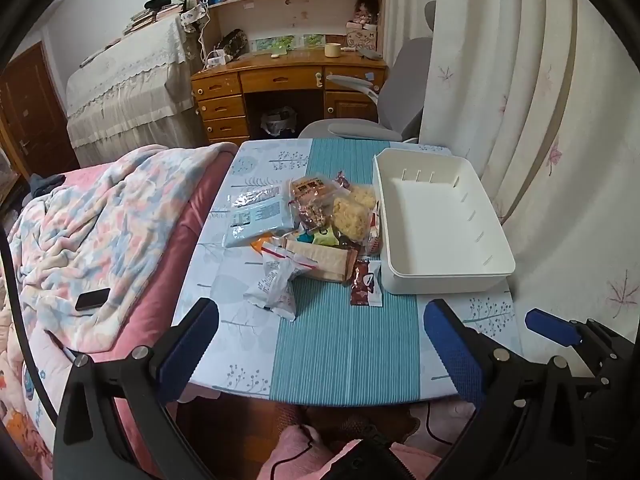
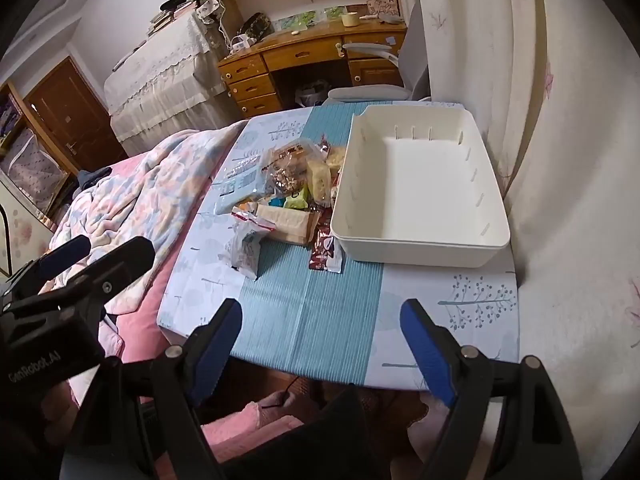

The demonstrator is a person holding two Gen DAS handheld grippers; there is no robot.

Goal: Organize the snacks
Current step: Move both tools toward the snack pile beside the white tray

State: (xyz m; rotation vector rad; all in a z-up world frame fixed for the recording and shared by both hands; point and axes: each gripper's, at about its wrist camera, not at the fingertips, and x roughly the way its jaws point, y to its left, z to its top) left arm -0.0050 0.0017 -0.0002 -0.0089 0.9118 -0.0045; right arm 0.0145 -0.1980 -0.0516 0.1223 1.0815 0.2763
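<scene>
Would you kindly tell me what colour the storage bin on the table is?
The storage bin is plain white, seen best in the right wrist view.

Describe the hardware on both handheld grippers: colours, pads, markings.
Both match: the left tongs and the right tongs have black plastic frames with triangular cut-outs, silver pivot bolts and blue textured pads on the fingers. In the right wrist view, the left unit's body carries white lettering, roughly "GenRobot.AI". A thin black cable hangs below.
</scene>
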